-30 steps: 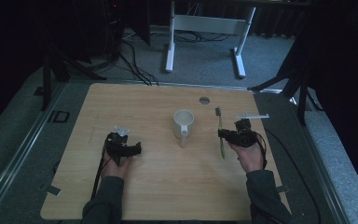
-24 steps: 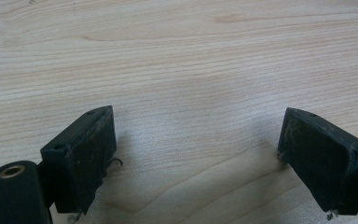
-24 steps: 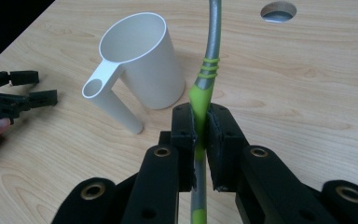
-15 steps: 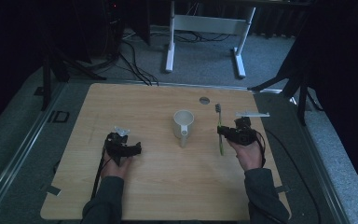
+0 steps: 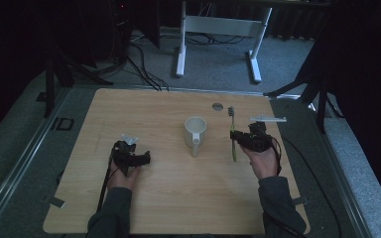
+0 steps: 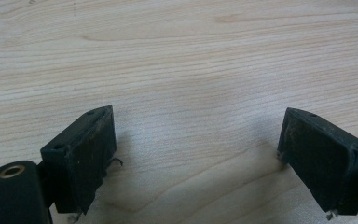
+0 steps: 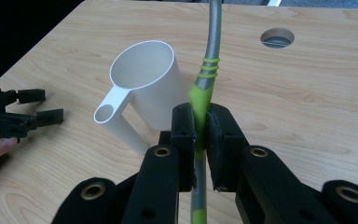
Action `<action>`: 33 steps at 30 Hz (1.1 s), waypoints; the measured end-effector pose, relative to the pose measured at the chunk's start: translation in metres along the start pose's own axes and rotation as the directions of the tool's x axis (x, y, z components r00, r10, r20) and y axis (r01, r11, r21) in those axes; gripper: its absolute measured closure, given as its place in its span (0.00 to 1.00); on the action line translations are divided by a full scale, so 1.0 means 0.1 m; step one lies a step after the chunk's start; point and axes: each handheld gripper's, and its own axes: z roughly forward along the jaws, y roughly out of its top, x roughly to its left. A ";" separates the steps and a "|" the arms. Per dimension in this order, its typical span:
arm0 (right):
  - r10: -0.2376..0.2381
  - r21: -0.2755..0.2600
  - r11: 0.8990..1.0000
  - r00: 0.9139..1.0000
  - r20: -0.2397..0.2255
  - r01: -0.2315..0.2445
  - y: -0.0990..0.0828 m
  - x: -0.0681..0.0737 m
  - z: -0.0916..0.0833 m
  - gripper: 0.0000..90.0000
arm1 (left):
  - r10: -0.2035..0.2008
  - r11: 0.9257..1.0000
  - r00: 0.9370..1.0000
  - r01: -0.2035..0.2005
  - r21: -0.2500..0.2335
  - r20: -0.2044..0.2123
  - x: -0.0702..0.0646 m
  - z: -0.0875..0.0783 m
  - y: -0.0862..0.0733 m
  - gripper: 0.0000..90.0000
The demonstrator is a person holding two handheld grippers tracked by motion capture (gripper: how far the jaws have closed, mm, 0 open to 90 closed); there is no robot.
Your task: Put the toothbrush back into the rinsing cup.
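Right gripper (image 7: 200, 135) clamps the toothbrush (image 7: 204, 84) mid-handle, head at 12 o'clock, likely for the white mug (image 7: 144, 79). Left gripper (image 6: 196, 154) idles agape, empty.

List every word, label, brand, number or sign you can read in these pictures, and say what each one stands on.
None: no readable text in any view.
White mug: plain, no print or logo.
Green and grey toothbrush held in the right claw: no brand visible on the handle.
Left claw, open above the table: black pads unmarked.
Wooden table: bare grain, no sticker or label.
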 end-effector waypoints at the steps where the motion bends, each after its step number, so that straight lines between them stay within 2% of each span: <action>1: 0.000 -0.001 1.000 1.000 -0.002 0.000 0.01 0.00 0.00 0.91 | 0.001 1.000 1.000 -0.001 0.000 0.000 0.00 0.00 0.00 0.13; 18: -0.007 -0.033 0.999 1.000 -0.019 0.006 0.06 0.06 0.02 0.91 | -0.001 1.000 1.000 0.001 -0.002 0.000 0.00 0.00 0.00 0.13; 33: -0.005 -0.063 0.998 0.999 -0.047 0.002 0.04 0.08 0.06 0.91 | -0.002 1.000 1.000 0.002 -0.002 0.000 0.00 0.00 0.00 0.13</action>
